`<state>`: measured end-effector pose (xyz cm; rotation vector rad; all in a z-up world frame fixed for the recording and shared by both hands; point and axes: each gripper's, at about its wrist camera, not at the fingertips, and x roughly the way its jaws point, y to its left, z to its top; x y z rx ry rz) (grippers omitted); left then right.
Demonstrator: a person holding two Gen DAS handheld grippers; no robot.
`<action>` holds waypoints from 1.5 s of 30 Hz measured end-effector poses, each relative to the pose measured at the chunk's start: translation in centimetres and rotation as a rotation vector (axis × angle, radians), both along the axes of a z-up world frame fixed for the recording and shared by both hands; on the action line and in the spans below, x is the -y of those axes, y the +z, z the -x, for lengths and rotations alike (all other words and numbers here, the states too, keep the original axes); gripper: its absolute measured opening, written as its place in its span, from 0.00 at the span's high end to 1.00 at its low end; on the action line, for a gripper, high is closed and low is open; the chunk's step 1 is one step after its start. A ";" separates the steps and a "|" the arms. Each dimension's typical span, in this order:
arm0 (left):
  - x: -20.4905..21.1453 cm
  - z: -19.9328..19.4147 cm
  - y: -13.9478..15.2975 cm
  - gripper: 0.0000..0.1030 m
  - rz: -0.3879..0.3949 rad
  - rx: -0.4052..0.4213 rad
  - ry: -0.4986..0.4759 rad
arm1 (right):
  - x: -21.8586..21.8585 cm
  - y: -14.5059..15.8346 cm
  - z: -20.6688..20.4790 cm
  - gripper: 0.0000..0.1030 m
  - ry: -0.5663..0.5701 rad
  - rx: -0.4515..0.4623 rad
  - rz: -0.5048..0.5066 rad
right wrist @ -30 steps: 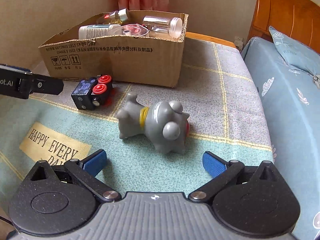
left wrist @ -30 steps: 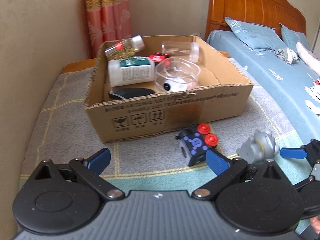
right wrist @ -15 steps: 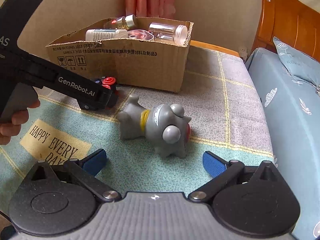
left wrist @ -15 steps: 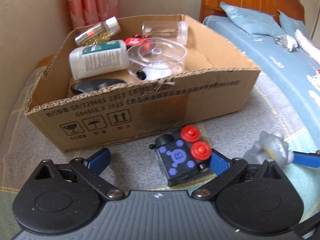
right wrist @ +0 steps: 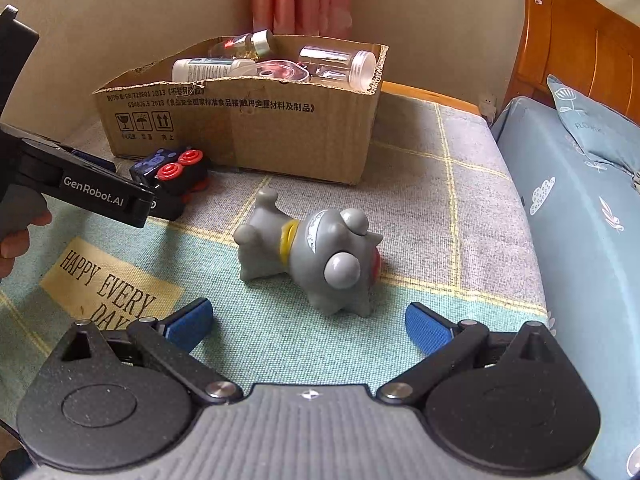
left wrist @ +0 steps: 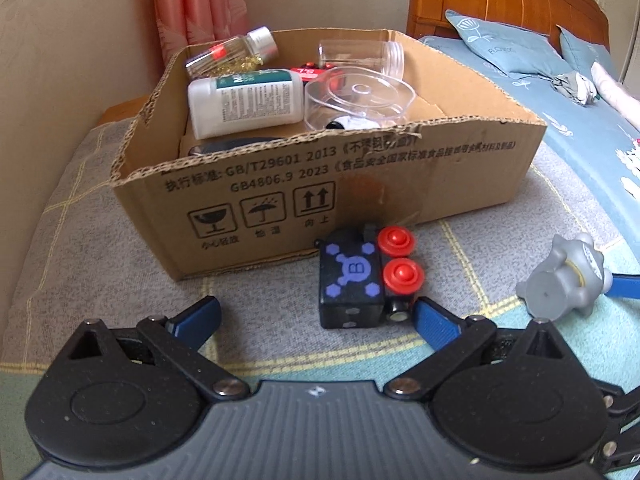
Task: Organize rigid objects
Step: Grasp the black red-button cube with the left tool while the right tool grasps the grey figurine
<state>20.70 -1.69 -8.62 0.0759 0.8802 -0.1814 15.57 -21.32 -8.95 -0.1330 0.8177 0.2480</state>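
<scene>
My left gripper [left wrist: 316,318] is spread wide and holds nothing. The black toy [left wrist: 362,276] lies just ahead of it, off toward the right finger [left wrist: 434,322], which nearly touches the toy's red-wheeled end; the left finger [left wrist: 198,316] is well clear. The toy's long axis runs across my fingers, its 2 red wheels [left wrist: 400,258] facing up. It sits just in front of the box [left wrist: 340,196], near the front wall. My right gripper [right wrist: 308,324] is also apart and empty, with the grey dog [right wrist: 316,252] lying on its side straight ahead — farther out from the box. So the left is nearer the toy; I judge it needs a shift right to centre it.
</scene>
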 end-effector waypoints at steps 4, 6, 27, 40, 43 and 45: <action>0.9 -0.4 0.2 0.05 0.010 0.001 -0.021 | 0.0 0.0 0.1 0.00 -0.001 0.002 0.000; 1.5 -0.3 0.3 0.10 0.003 0.010 -0.040 | 0.0 0.0 0.0 0.00 -0.002 0.003 -0.001; -3.0 3.0 1.2 0.51 0.008 -0.001 -0.024 | -0.6 0.2 -1.0 0.00 -0.044 -0.014 0.003; -3.7 3.3 1.3 0.51 0.002 0.010 -0.025 | -2.3 0.3 -3.6 0.00 -0.062 -0.038 0.006; -3.5 3.2 1.2 0.50 -0.002 0.014 -0.033 | -2.4 0.3 -3.8 0.00 -0.053 -0.042 0.008; -3.5 3.1 1.2 0.50 -0.001 0.014 -0.033 | -2.5 0.4 -3.9 0.00 -0.052 -0.042 0.008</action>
